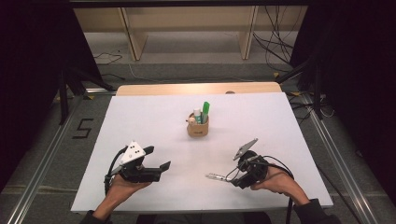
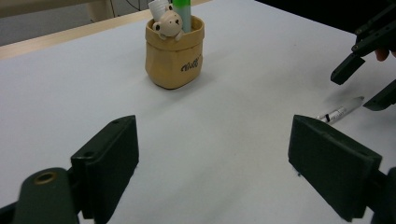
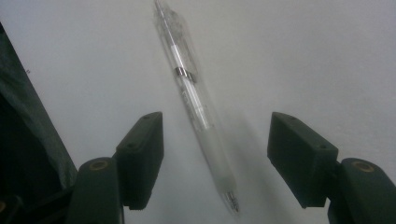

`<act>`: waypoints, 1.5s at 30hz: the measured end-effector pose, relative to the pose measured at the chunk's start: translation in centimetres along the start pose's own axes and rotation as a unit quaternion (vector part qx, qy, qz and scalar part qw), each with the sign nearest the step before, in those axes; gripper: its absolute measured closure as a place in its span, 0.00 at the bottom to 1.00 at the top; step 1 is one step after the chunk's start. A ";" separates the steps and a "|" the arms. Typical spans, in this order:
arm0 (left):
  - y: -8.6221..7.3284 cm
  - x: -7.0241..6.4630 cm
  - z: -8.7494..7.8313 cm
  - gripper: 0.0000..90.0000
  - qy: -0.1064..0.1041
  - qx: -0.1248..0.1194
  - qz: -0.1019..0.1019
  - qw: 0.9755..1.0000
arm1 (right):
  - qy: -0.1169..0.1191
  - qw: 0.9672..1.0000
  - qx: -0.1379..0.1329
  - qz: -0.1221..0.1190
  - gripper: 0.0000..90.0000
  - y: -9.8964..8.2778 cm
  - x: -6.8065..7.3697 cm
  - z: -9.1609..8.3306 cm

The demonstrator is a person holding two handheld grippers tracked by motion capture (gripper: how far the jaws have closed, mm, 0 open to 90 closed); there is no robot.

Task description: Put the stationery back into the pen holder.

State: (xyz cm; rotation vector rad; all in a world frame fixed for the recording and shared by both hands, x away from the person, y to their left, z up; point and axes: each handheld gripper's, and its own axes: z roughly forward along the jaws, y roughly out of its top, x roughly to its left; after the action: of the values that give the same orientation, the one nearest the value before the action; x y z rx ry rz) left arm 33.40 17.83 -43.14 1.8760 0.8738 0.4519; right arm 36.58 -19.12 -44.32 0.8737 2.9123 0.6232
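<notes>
The right hand-held gripper (image 3: pixel 212 154) is low over the white worktop (image 1: pixel 154 121), and its two black jaws stand spread apart, about half of the way open. Between them lies a clear pen (image 3: pixel 196 100), flat on the worktop, with its tip near the bottom of the right gripper view and its body running away from the camera. The pads do not touch the pen; there is a gap on both sides of it. In the high view the pen (image 1: pixel 215 177) lies near the front edge of the worktop, just left of the right hand-held gripper (image 1: pixel 236 179).

The left hand-held gripper (image 2: pixel 212 163) has its jaws spread wide with nothing between them, only bare worktop. It holds nothing. Well apart from both, at the middle of the worktop, stands a tan pen holder (image 1: pixel 198 127) with a green marker (image 1: pixel 205 111) inside.
</notes>
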 end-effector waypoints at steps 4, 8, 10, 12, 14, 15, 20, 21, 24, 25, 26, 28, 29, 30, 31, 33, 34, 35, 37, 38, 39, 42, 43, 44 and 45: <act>0.0 0.0 0.0 0.17 0.000 0.000 0.000 1.000 | 0.001 1.000 0.010 -0.004 0.43 -0.1 0.1 0.1; 0.0 0.0 0.0 0.17 0.000 0.000 0.000 1.000 | -0.007 1.000 0.027 -0.010 0.46 -0.1 0.1 0.3; 0.0 0.0 0.0 0.17 0.000 0.000 0.000 1.000 | -0.007 0.999 0.033 -0.012 0.48 -0.2 0.1 0.4; 0.0 0.0 0.0 0.17 0.000 -0.001 0.000 1.000 | -0.008 0.999 0.040 -0.015 0.51 -0.2 0.1 0.5; 0.1 0.0 0.0 0.17 0.000 -0.002 -0.002 1.000 | -0.005 0.999 0.045 -0.017 0.53 -0.1 0.2 0.6; 0.0 0.0 0.0 0.17 0.000 -0.002 -0.002 1.000 | -0.006 0.999 0.048 -0.019 0.54 -0.1 0.3 0.7; 0.1 -0.1 0.0 0.17 0.000 -0.001 -0.001 1.000 | -0.010 0.998 0.062 -0.031 0.59 -0.1 0.2 0.9; 0.1 -0.1 0.0 0.17 0.000 -0.001 -0.001 1.000 | -0.010 0.997 0.063 -0.032 0.61 -0.1 0.2 0.9; 0.1 -0.1 0.0 0.17 0.000 -0.002 -0.002 1.000 | -0.011 0.997 0.068 -0.035 0.64 0.0 0.2 1.0; 0.1 -0.1 0.0 0.17 0.000 -0.002 -0.002 1.000 | -0.012 0.997 0.069 -0.036 0.65 0.0 0.3 1.0; 0.1 -0.1 0.0 0.17 0.000 -0.001 -0.001 1.000 | -0.013 0.997 0.070 -0.038 0.66 0.1 0.3 1.0; 0.1 -0.1 0.0 0.17 0.000 -0.001 0.000 1.000 | -0.016 0.996 0.072 -0.045 0.68 0.2 0.3 1.2; 0.1 -0.1 0.0 0.17 0.000 -0.001 0.000 1.000 | -0.015 0.996 0.076 -0.040 0.69 0.3 0.4 1.2; 0.1 -0.1 0.0 0.17 0.000 -0.001 0.000 1.000 | -0.016 0.996 0.077 -0.045 0.70 0.3 0.4 1.2; 0.1 -0.1 0.0 0.17 0.000 -0.001 0.000 1.000 | -0.016 0.996 0.079 -0.049 0.71 0.4 0.4 1.3; 0.1 -0.1 0.0 0.17 0.000 -0.001 0.000 1.000 | -0.015 0.995 0.082 -0.050 0.72 0.5 0.5 1.4; 0.1 -0.1 0.0 0.17 0.000 -0.001 0.000 1.000 | -0.015 0.995 0.084 -0.053 0.73 0.5 0.5 1.4; 0.1 -0.1 0.0 0.17 0.000 -0.001 0.000 1.000 | -0.015 0.994 0.084 -0.061 0.74 0.6 0.4 1.5; 0.1 -0.1 0.0 0.17 -0.001 -0.001 0.001 1.000 | -0.017 0.994 0.091 -0.061 0.75 0.7 0.5 1.6; 0.1 -0.1 0.0 0.17 -0.001 -0.001 0.001 1.000 | -0.018 0.993 0.095 -0.061 0.76 0.8 0.5 1.6; 0.1 -0.1 0.0 0.17 0.000 -0.001 0.000 1.000 | -0.020 0.993 0.097 -0.067 0.77 0.9 0.5 1.7; 0.1 -0.1 0.0 0.17 0.000 -0.001 0.000 1.000 | -0.023 0.992 0.103 -0.067 0.79 1.0 0.5 1.7; 0.1 -0.1 0.0 0.17 0.000 -0.001 0.000 1.000 | -0.024 0.992 0.104 -0.069 0.80 1.1 0.5 1.7; 0.1 -0.1 0.0 0.17 0.000 -0.001 0.002 1.000 | -0.025 0.991 0.108 -0.070 0.81 1.1 0.5 1.7; 0.1 -0.1 0.1 0.17 -0.001 0.000 0.001 1.000 | -0.025 0.991 0.108 -0.072 0.81 1.2 0.5 1.8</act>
State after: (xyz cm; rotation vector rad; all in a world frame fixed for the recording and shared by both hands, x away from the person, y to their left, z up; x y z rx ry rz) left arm 33.37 17.66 -43.08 1.8774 0.8700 0.4521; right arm 37.01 -17.31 -45.44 0.6762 3.0015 0.2742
